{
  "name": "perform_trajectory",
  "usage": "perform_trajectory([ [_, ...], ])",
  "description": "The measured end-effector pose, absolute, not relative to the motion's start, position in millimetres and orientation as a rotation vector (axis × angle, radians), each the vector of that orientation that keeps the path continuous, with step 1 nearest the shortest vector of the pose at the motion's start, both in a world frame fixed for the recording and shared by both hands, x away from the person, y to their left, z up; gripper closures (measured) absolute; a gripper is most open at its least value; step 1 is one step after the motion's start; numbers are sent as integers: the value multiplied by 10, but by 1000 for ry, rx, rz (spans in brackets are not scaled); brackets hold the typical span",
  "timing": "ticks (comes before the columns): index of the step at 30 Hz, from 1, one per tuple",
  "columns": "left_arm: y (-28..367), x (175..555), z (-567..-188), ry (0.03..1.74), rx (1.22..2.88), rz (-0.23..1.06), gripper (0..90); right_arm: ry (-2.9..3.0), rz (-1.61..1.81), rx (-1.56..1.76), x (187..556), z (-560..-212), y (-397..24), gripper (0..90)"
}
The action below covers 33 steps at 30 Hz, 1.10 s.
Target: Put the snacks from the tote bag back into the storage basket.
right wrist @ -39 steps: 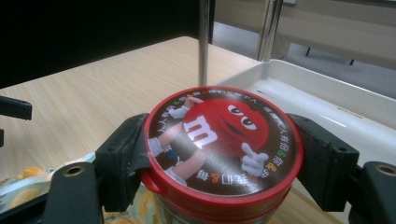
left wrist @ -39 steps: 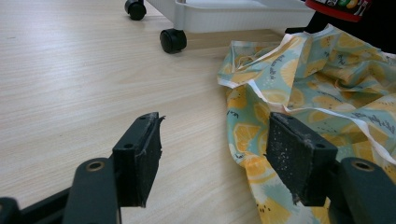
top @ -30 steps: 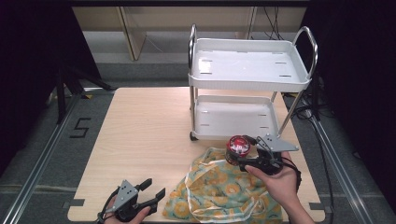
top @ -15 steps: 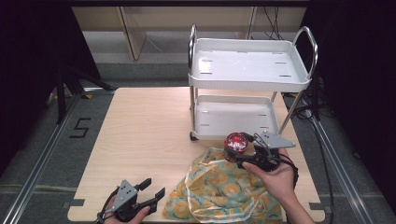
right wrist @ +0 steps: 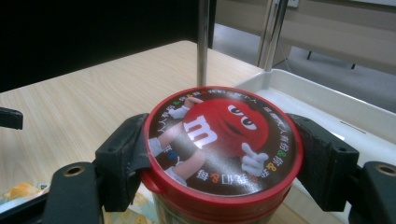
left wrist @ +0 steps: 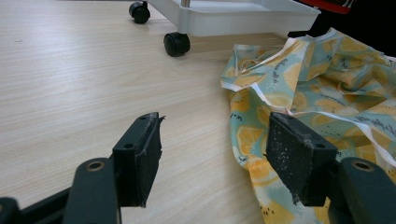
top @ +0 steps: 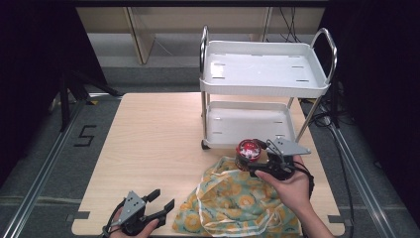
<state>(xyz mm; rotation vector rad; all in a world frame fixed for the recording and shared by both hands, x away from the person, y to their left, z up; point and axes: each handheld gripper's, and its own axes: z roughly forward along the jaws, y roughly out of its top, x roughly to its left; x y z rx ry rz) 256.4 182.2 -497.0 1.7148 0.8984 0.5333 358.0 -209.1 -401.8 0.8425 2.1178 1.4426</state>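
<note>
The right gripper (top: 251,163) clamps its jaws on the two sides of a red-lidded candy jar (top: 248,150), holding it upright above the far edge of the lemon-print cloth bag (top: 233,203), just near of the white cart's (top: 264,89) lower tray. At the table's (top: 148,148) near edge, left of the bag, the left gripper (top: 162,202) rests with jaws spread apart and nothing between them.

Black two-jaw tool (top: 247,166) with grey triangular top plate
</note>
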Motion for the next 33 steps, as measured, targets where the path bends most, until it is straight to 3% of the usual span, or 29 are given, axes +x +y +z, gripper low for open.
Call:
perform_trajectory([
  [33,1828,2556,-4965,926,1694,520,352,2135,1407,847,3674,-3979,-2043,268],
])
